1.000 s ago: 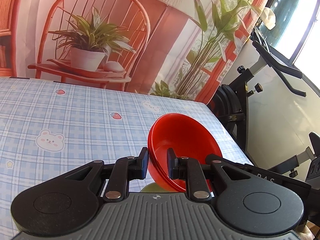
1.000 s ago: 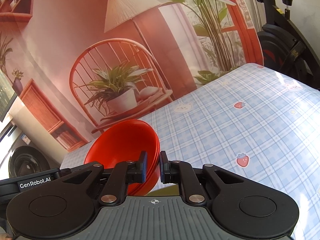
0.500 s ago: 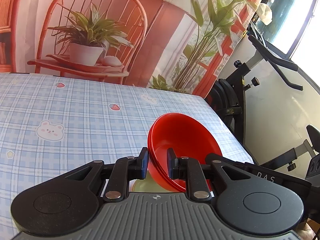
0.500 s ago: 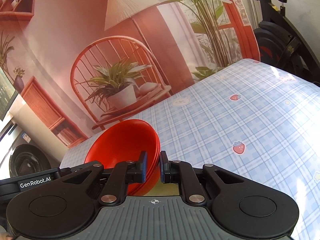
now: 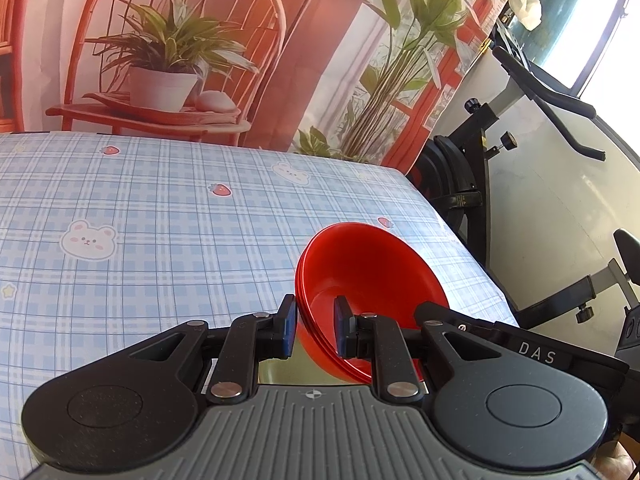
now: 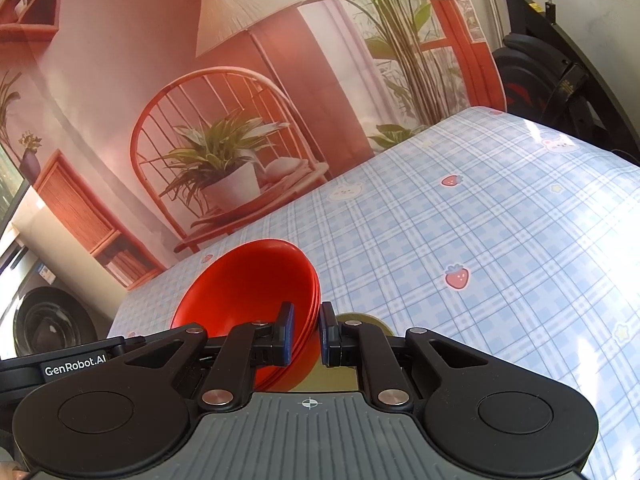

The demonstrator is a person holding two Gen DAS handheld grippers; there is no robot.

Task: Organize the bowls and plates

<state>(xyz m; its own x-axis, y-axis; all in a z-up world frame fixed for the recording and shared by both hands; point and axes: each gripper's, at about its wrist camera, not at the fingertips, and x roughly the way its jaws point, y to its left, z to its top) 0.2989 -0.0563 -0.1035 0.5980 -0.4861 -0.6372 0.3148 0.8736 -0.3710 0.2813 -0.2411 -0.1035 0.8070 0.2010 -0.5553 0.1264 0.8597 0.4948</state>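
Red bowls [image 5: 368, 276], nested stack: rim pinched by left gripper [image 5: 316, 326] and right gripper [image 6: 306, 334], above yellow-green plate [image 6: 360, 320]. Advice: lower level, both grips matched, release together.

A blue plaid tablecloth [image 5: 160, 220] covers the table, perhaps bearing a greenish plate [image 6: 360, 318]

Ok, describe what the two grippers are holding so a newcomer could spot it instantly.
Over the blue plaid tablecloth printed with bears and strawberries, the left gripper and right gripper each pinch a rim of the same thing. It is a nested stack of glossy red bowls, tilted, the only bright red dishware here; an olive-green piece sits beneath.
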